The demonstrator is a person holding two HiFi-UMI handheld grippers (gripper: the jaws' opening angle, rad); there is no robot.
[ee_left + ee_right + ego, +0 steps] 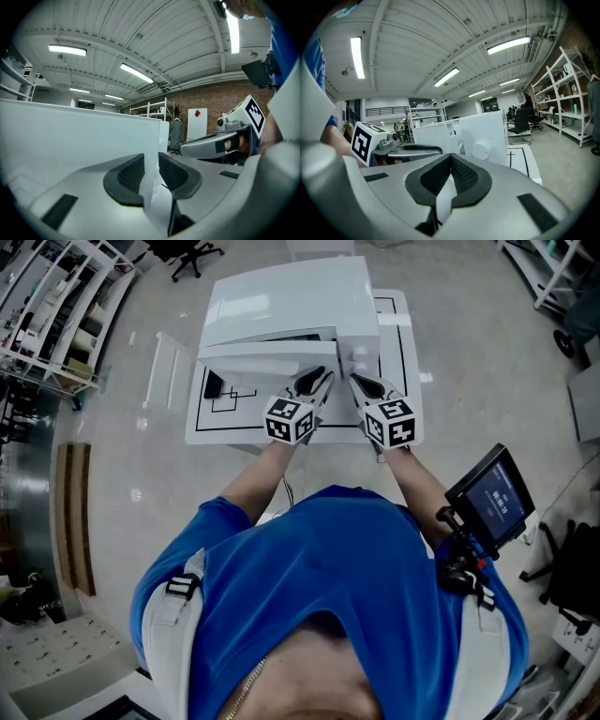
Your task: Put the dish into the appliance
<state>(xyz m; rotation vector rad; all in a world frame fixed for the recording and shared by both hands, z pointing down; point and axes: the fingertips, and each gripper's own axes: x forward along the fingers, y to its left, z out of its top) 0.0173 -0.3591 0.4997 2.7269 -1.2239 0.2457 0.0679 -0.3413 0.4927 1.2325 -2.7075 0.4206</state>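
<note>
Clamping the edge of the open door [93, 131] of the white appliance [281, 296], left gripper [151, 164] fingers hold it; right gripper [451, 159] fingers pressed together above the counter [401, 371].

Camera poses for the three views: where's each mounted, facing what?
Head view: on the person's head, aimed steeply down at the white appliance and table; shows blue shirt, forearms, left gripper, right gripper.
Left gripper view: on the left gripper, looking along jaws closed on the door; right gripper at right.
Right gripper view: on the right gripper, facing the knob panel; left gripper at left.
Shared: both gripper views see the appliance and the other gripper.
</note>
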